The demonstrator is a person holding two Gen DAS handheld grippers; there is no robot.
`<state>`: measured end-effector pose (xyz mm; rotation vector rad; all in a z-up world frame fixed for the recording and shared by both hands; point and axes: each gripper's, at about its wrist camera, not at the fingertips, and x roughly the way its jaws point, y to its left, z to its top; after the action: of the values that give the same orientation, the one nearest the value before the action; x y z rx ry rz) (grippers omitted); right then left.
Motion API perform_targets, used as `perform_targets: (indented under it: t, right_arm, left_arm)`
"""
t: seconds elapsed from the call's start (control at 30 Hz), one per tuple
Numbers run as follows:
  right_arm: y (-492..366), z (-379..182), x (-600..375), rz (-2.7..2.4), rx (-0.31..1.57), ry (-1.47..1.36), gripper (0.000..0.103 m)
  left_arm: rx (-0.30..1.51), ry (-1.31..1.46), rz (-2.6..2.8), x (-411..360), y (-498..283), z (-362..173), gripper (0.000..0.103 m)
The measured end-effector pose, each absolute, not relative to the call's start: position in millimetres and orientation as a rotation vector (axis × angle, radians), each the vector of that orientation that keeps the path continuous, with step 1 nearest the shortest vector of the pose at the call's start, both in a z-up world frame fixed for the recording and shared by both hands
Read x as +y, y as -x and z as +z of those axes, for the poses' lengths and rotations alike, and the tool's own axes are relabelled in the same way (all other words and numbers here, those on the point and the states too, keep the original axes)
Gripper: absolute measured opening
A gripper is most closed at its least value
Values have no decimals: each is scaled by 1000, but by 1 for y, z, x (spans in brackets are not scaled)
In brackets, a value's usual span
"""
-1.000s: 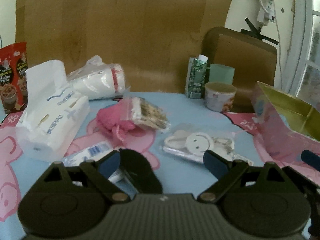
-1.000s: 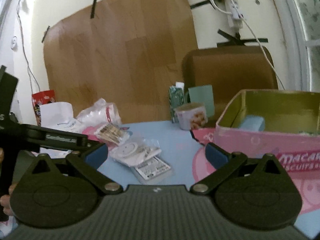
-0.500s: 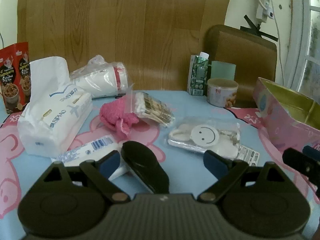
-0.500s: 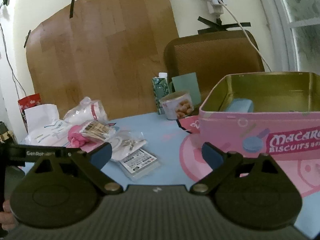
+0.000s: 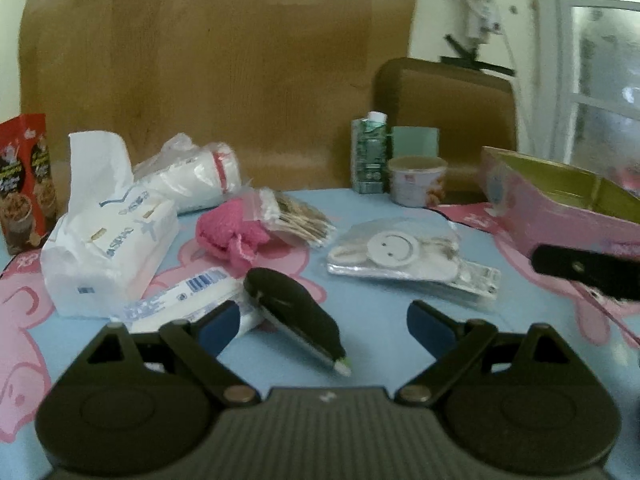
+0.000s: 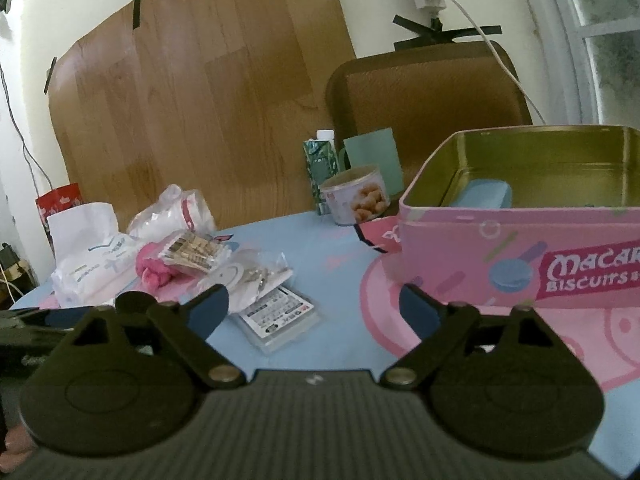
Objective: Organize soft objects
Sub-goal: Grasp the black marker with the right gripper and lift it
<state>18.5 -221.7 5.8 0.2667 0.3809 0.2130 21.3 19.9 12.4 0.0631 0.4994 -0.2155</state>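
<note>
Pink knitted cloth bunched on blue tablecloth, touching clear bag of cotton swabs — white tissue pack beside it, sheet pulled up. Open pink biscuit tin upright at right — blue block inside.

A green drink carton stands beside a snack cup, before a brown chair.

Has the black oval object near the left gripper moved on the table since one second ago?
No. The black oval object lies beside the striped packet as before; only the camera shifted.
</note>
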Motion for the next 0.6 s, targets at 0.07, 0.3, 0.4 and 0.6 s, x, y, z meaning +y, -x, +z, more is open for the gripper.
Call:
perform_targets:
  t: [0.07, 0.3, 0.4, 0.6]
  right_arm:
    - [-19, 6, -221, 213, 386, -260, 92]
    - [-18, 8, -209, 236, 391, -194, 92]
    - [-22, 10, -198, 285, 412, -169, 91]
    - [-30, 12, -159, 429, 450, -67, 91]
  left_arm:
    - [491, -76, -248, 24, -15, 14, 95]
    - [495, -70, -263, 54, 3, 14, 95]
    - [494, 4, -219, 79, 4, 16, 95]
    - [495, 219, -179, 117, -5, 15, 95]
